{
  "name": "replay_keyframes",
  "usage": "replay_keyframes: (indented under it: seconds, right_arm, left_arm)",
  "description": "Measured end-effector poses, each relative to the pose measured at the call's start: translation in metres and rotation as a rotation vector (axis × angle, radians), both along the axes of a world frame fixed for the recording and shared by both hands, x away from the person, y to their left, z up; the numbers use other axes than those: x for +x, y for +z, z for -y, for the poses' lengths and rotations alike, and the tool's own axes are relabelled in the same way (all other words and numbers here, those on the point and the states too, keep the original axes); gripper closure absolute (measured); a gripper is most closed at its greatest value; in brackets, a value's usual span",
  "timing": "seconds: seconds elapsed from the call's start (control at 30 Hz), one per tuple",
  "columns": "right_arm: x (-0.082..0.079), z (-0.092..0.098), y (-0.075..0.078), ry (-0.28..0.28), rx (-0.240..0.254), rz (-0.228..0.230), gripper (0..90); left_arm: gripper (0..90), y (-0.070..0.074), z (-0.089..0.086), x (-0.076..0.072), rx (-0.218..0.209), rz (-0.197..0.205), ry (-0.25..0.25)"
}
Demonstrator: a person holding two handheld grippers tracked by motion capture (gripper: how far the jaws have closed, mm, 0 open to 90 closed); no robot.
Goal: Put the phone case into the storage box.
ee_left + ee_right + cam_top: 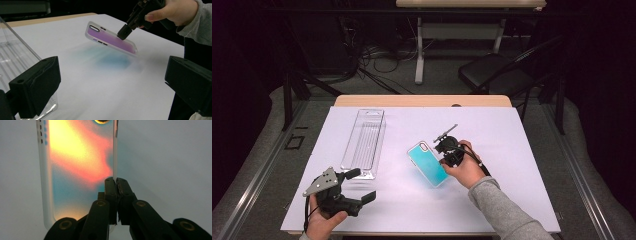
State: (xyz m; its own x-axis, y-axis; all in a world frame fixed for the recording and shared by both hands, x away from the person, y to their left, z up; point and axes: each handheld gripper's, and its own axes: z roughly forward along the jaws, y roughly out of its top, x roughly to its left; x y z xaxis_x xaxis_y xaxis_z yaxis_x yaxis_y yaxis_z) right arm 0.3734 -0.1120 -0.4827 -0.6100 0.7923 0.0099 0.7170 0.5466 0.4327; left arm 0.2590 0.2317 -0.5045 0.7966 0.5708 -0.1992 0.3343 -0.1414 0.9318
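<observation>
- Right gripper [443,151] clamped on the long edge of a phone case [427,163], jaws pinched onto its rim in the right gripper view [115,180].
- Phone case: translucent, teal back, camera cutout at far end; lifted off the white table cover [492,200], tilted, near table centre.
- Left gripper [362,185] jaws wide apart, holding nothing, near front-left edge.
- Clear plastic blister package [364,142] lies flat just beyond left gripper.
- No brand or text readable on either item.

Grey sleeve [504,210] at five o'clock; black grippers, left gripper [357,186] with grey three-cornered plate, brass-coloured pivot screws.
</observation>
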Motion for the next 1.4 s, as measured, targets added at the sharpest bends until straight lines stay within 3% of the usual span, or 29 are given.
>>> replay_keyframes:
  seconds: [0.07, 0.13, 0.17, 0.47, 1.03, 1.4]
  right_arm:
    - [0.0, 0.0, -0.002, 0.004, 0.019, 0.038, 88.2]
    - [-0.002, 0.0, 0.0, -0.018, 0.031, 0.027, 88.2]
    - [-0.002, 0.001, 0.0, 0.001, 0.024, 0.035, 88.2]
    - [-0.01, 0.002, 0.0, -0.009, 0.016, 0.111, 88.1]
    - [-0.017, 0.013, 0.009, -0.054, 0.129, 0.22, 88.1]
    - [-0.022, 0.018, 0.012, -0.094, 0.18, 0.264, 88.1]
  left_arm:
    - [0.3, 0.0, 0.004, 0.001, 0.003, 0.002, -0.013]
    - [0.3, 0.001, 0.007, 0.001, 0.007, 0.002, -0.023]
    - [0.3, 0.001, 0.009, 0.001, 0.01, 0.0, -0.025]
    - [0.4, -0.001, 0.015, 0.007, 0.018, -0.022, -0.026]
    - [0.4, -0.002, 0.032, 0.013, 0.059, -0.047, -0.048]
    - [0.5, 0.011, 0.047, 0.026, 0.038, -0.047, -0.017]
